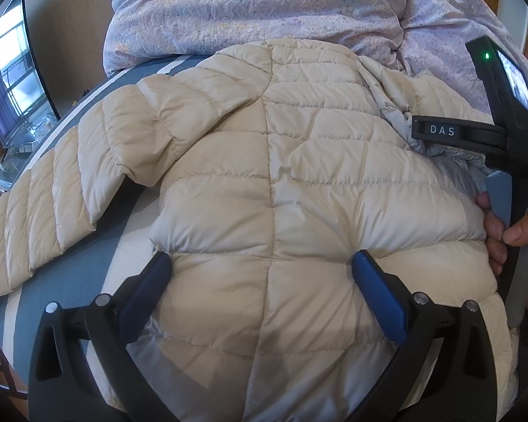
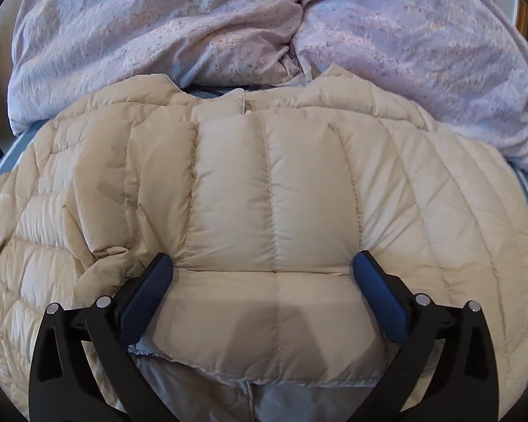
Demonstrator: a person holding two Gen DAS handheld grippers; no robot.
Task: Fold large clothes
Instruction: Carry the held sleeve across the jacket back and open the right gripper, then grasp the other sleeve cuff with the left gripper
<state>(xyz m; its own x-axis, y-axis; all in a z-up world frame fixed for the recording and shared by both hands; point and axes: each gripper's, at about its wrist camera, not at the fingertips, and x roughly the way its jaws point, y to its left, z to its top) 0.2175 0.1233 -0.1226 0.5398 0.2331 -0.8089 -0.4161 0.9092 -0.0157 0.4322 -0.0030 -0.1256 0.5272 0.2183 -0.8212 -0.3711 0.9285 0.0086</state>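
While both tongs, left (image 1: 262, 274) and right (image 2: 263, 274), gape wide, a puffy quilted beige jacket (image 2: 264, 193) bulges between their blue pads, a crumpled lilac duvet (image 2: 228, 35) beyond.

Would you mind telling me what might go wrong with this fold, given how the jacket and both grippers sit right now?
1. Both the left hand-held gripper and the right hand-held gripper are open over the puffy beige jacket; closing could pinch only the slippery top layer, which may slide out.
2. The left sleeve lies spread on the bed toward its edge and could drag or slip off.
3. The lilac duvet lies bunched against the collar and might get caught in the fold.
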